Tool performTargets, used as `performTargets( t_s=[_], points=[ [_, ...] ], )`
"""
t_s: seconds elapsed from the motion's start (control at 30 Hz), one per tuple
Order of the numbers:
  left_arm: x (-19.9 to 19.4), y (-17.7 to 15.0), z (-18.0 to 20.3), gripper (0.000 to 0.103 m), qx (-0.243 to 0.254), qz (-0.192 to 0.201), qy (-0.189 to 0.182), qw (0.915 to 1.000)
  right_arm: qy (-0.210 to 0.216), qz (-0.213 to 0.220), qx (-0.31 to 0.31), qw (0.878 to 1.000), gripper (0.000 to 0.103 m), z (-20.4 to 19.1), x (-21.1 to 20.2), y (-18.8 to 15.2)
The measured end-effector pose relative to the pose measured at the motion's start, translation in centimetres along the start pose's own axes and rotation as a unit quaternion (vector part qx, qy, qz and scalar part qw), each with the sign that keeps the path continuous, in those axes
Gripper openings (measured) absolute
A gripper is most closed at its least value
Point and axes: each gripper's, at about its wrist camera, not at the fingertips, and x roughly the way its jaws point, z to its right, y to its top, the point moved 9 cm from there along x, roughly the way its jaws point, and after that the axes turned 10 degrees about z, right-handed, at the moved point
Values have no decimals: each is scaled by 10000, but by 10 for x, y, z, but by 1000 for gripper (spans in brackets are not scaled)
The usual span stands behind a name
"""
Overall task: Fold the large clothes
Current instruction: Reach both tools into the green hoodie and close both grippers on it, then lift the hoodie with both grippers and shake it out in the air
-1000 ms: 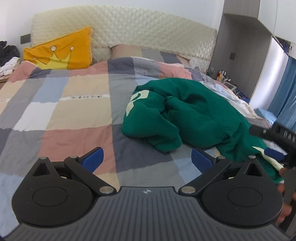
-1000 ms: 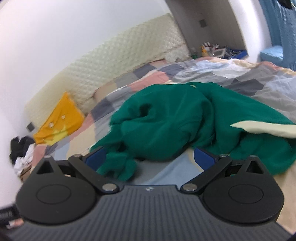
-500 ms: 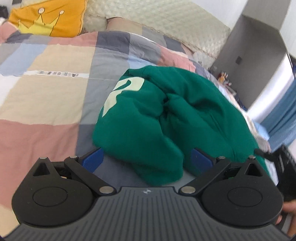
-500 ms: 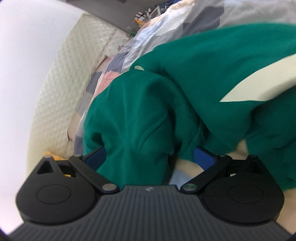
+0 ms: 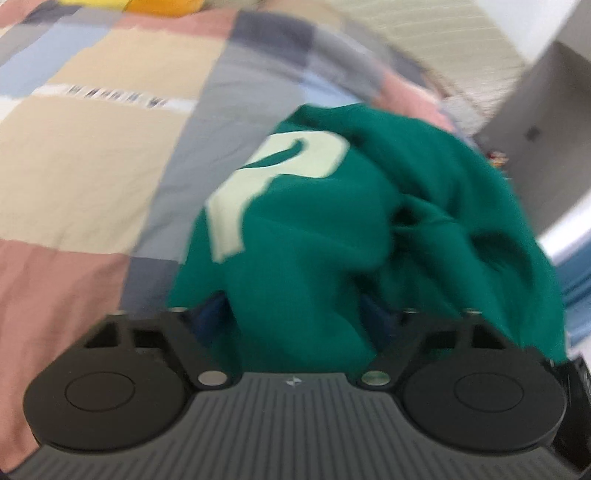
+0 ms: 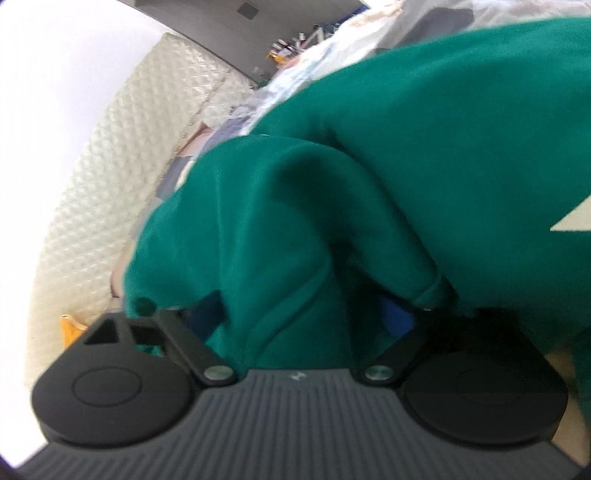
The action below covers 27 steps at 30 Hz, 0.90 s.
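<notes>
A crumpled green sweatshirt (image 5: 369, 221) with a pale printed figure (image 5: 280, 177) lies on the patchwork bedspread (image 5: 92, 166). My left gripper (image 5: 293, 317) is pushed over the garment's near edge. A thick fold of green cloth sits between its blue pads (image 5: 214, 317), and the jaws are closing on it. In the right wrist view the sweatshirt (image 6: 406, 147) fills most of the picture. My right gripper (image 6: 303, 314) straddles a hanging fold, its jaws closing too, with a dark gap left by the right pad (image 6: 397, 314).
The quilted cream headboard (image 6: 110, 166) curves along the left. A yellow cushion (image 5: 162, 5) lies at the head of the bed. A grey wardrobe (image 5: 546, 110) stands to the right, with small clutter (image 6: 291, 40) on a surface beside the bed.
Both grippers have dropped forward onto the sweatshirt and rolled. Their jaws have narrowed, and green cloth now lies between the pads of each.
</notes>
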Motion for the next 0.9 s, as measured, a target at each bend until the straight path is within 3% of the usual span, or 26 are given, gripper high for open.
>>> performTargets(
  t_s=[0.07,0.1,0.17,0.27,0.6,0.67,0.9],
  points=[
    [5,4,-10,41,-114,-93,102,9998,-62,-64,38,10000,63,4,7,0],
    [6,8,-14,37,-187,-71,78,9998,-39,-74,100,9999,57,4,8,0],
    [3,15,-20,21,-337,-12,62,9994,16,-120,53,9999,37,-1,10,0],
    [-20,32,-30,13,-374,334,125,9987,162,-98,-278,9994,19,-16,6,-1],
    [-155,106,-93,12,-618,1553,580,9842,1374,-164,-664,9882,16,-63,-41,4],
    [-189,117,-113,11,-675,1906,609,9774,1597,-202,-790,9838,16,-72,-52,2],
    [-296,128,-192,11,-901,2541,1009,9577,2399,-459,-1149,9629,16,-109,-99,-8]
  ],
)
